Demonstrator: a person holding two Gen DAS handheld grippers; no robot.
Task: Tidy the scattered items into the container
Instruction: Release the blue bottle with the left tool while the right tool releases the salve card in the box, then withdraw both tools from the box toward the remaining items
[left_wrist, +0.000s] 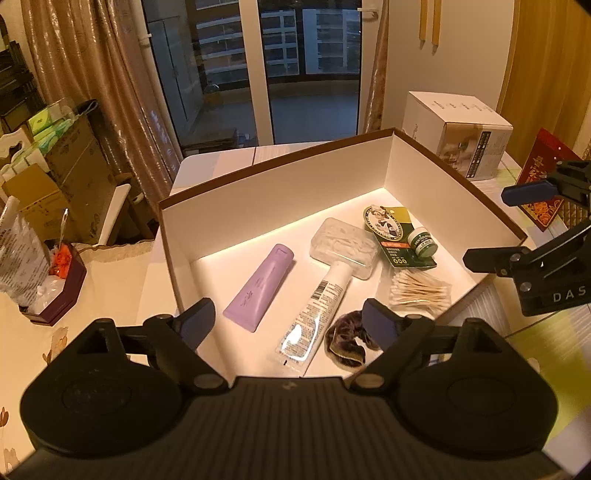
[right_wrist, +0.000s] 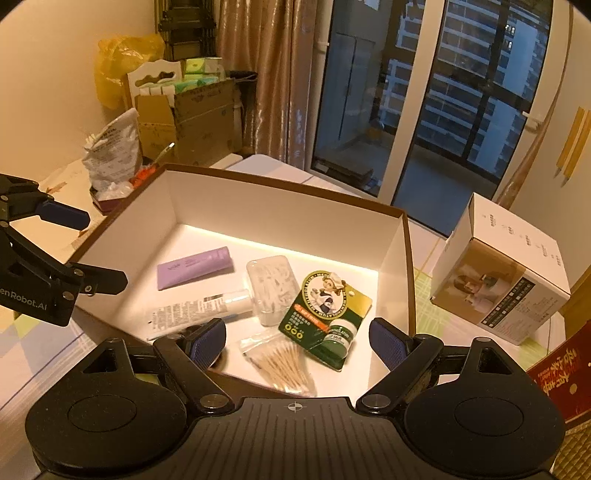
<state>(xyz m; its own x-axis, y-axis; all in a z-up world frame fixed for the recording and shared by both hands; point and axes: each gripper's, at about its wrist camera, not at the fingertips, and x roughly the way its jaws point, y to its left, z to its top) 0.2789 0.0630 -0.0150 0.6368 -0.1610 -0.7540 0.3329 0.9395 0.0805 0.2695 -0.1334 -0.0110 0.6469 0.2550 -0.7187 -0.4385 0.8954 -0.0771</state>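
Observation:
A white box with a brown rim (left_wrist: 277, 199) (right_wrist: 277, 218) holds all the items. Inside lie a purple tube (left_wrist: 258, 288) (right_wrist: 195, 267), a white tube (left_wrist: 314, 314) (right_wrist: 199, 308), a clear plastic case (left_wrist: 343, 247) (right_wrist: 273, 288), a green card with a lip balm jar (left_wrist: 399, 236) (right_wrist: 325, 310), a bag of cotton swabs (left_wrist: 421, 291) (right_wrist: 280, 362) and a dark purple scrunchie (left_wrist: 347, 339). My left gripper (left_wrist: 290, 323) (right_wrist: 88, 251) hovers open over the box's near left edge, holding nothing. My right gripper (right_wrist: 297, 341) (left_wrist: 506, 225) hangs open at the right edge, also holding nothing.
A white product carton (left_wrist: 458, 136) (right_wrist: 502, 273) stands right of the box, with a red printed packet (left_wrist: 546, 177) (right_wrist: 565, 373) nearer. On the left sit a maroon tray of odds and ends (left_wrist: 55, 291), a foil bag (right_wrist: 114, 151) and cardboard boxes (left_wrist: 74, 177).

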